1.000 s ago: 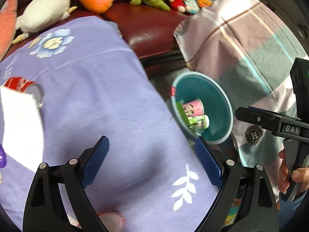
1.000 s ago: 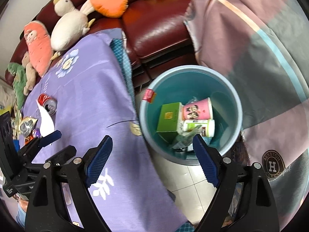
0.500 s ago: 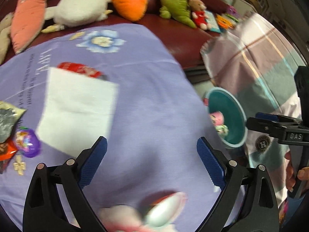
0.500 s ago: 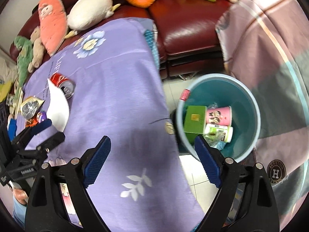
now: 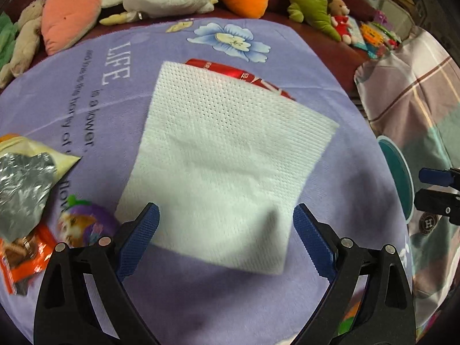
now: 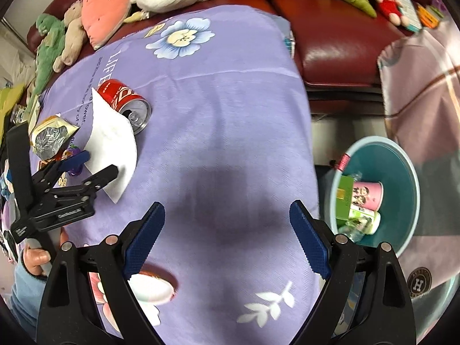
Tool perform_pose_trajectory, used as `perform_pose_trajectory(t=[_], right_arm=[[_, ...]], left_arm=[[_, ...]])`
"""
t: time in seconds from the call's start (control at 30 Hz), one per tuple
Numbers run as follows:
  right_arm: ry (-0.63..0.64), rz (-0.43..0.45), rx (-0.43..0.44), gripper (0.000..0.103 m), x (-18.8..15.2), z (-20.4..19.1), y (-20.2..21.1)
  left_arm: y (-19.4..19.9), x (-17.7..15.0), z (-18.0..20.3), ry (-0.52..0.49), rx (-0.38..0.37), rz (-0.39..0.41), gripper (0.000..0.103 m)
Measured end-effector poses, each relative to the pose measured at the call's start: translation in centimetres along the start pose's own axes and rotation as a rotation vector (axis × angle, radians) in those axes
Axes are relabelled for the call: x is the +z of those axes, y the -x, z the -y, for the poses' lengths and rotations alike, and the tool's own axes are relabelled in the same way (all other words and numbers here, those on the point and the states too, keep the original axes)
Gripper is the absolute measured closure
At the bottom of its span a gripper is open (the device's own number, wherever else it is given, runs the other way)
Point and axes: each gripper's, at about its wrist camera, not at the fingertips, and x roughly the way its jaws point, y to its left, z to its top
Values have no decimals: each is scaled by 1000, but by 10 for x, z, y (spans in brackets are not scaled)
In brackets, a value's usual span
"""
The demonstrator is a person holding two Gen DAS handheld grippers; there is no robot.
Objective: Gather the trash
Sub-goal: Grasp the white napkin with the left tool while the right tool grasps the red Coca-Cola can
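You've swung both grippers away from the bin point(image 6: 402, 178) and back over the table. Left gripper point(image 5: 225, 235) now hangs wide open and empty over the napkin point(image 5: 227, 158), which leans on the can point(image 6: 126, 100). Right gripper point(image 6: 227, 233) is open and empty too. Napkin looks next.

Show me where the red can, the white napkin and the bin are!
red can point(image 6: 126, 102), right wrist view, on its red side.
white napkin point(image 5: 224, 155), left wrist view, on its middle.
bin point(image 6: 402, 189), right wrist view, on its teal inner wall.
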Motion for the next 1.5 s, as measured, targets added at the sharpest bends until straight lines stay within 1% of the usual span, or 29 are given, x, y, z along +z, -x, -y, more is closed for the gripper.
perform_pose_trajectory(t=[0.03,0.13,0.33,0.43,0.47,0.5,0.53,0.6,0.63,0.7,0.73,0.77,0.8,0.87,1.07,1.2,1.37,1.5], right_arm=[[2,-4,-1,19,2,-1,-2],[7,-14,-4,19,6,-4,-9],[-12,-26,-5,19,13,3,-20],[-19,-34,-3,19,13,7,-24],[-19,-35,-2,19,12,8,-25],[-19,-36,-2,19,11,8,-25],[-19,-38,-1,19,11,8,-26],[-18,-40,-2,19,10,8,-27],[-18,-41,-2,19,10,7,-27],[-16,-39,-2,19,10,5,-27],[-15,-39,-3,19,10,4,-26],[-12,-36,-3,19,9,2,-25],[-8,-34,-3,19,10,0,-24],[0,-30,-1,19,11,-5,-21],[78,-5,4,19,31,-37,-17],[165,17,30,19,58,-72,-19],[297,1,78,19,97,-114,-37],[340,-28,133,19,121,-130,-56]], left_arm=[[-1,2,2,-14,4,14,7],[-9,6,8,-42,13,15,4],[-22,9,25,-98,108,43,4],[-23,8,26,-98,126,66,4],[-22,8,25,-99,128,72,9],[-20,7,25,-100,127,80,17],[-18,7,25,-104,127,87,20],[-14,5,24,-101,138,100,38],[-12,4,23,-95,142,106,45],[-8,4,18,-64,160,118,76],[-6,3,12,-38,173,120,82],[-4,4,6,-5,160,116,90],[0,4,-2,32,136,107,92],[8,3,-12,74,97,109,93],[44,5,-38,119,33,156,93],[58,10,-56,137,22,176,93],[70,10,-76,164,12,189,92],[75,8,-91,192,11,196,92]])
